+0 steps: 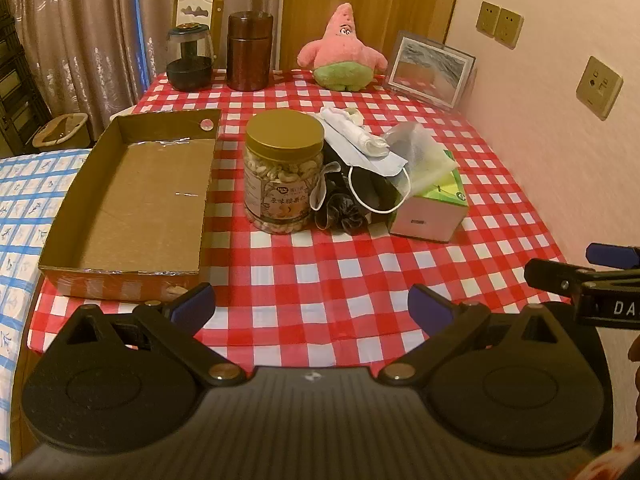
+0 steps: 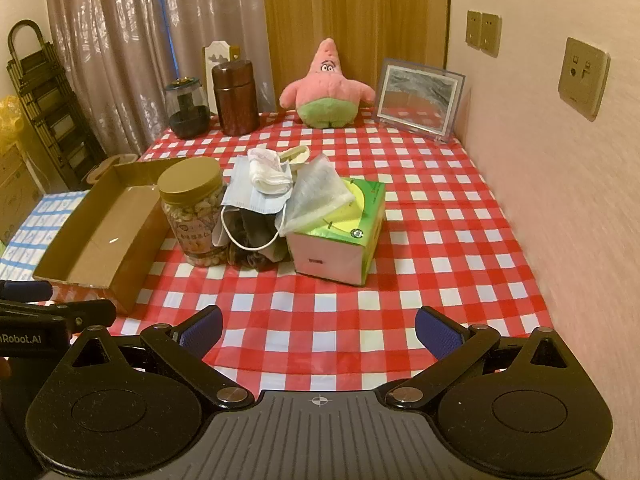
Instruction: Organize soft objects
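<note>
Both claws hang released and empty over the near edge of the tabletop (image 2: 460,240) — the left claw (image 1: 312,304) and the right claw (image 2: 318,330) each with blue pads spread wide and only checked cloth between them. Nothing has been gripped, so the step in hand looks like the first reach.

The soft things sit in a heap at the centre of both views, wedged between the nut jar (image 1: 283,172) on its left and the tissue box (image 2: 340,232) on its right. On top lies a blue face mask (image 2: 252,192) with a crumpled white cloth (image 2: 266,172) resting on it; under them a dark, ruffled fabric piece (image 1: 344,212) touches the cloth-covered surface, and a white loop (image 2: 248,236) hangs down in front of it. The empty cardboard tray (image 1: 132,196), at the left of both views, seems the likely place for them. The pink plush star (image 2: 326,88) stands well apart at the top centre.

To do it well, I would take the top layer first — the white cloth or the mask — pinching at a raised fold rather than flat fabric. Come in from above, since the jar and the box crowd either side and a sideways approach could knock the jar over. Watch the loop: it may drag neighbouring pieces along. The left claw is nearer the tray, so it suits the carrying, while the right can steady the box.
</note>
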Tool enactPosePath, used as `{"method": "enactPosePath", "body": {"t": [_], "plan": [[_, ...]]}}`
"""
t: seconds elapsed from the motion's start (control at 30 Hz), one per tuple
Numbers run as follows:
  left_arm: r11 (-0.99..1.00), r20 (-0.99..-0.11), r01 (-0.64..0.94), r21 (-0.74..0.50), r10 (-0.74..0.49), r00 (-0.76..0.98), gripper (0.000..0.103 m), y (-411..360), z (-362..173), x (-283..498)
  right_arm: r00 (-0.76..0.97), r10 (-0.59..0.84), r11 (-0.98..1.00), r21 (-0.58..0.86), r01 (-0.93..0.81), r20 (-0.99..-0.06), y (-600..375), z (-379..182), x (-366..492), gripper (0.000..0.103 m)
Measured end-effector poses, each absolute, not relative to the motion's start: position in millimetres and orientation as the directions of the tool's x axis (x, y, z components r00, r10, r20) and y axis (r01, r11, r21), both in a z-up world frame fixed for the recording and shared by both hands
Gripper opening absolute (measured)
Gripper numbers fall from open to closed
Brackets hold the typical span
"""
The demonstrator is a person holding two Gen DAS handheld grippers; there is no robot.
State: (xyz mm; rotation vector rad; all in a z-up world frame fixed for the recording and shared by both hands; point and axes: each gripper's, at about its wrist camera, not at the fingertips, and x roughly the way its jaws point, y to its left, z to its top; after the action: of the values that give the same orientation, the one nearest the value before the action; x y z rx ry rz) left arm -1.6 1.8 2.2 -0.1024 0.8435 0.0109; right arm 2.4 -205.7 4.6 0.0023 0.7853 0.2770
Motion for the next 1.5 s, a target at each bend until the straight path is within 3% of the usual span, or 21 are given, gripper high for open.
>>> {"method": "enactPosePath", "body": {"t": [1.5], "plan": [[0.995,-0.736,-0.049,-0.088,-0.032,0.676,0.102,2,10,-3,0.686,0.243,0.964,0.092,-0.25,-0.686,-206,20,4,0.102]]}}
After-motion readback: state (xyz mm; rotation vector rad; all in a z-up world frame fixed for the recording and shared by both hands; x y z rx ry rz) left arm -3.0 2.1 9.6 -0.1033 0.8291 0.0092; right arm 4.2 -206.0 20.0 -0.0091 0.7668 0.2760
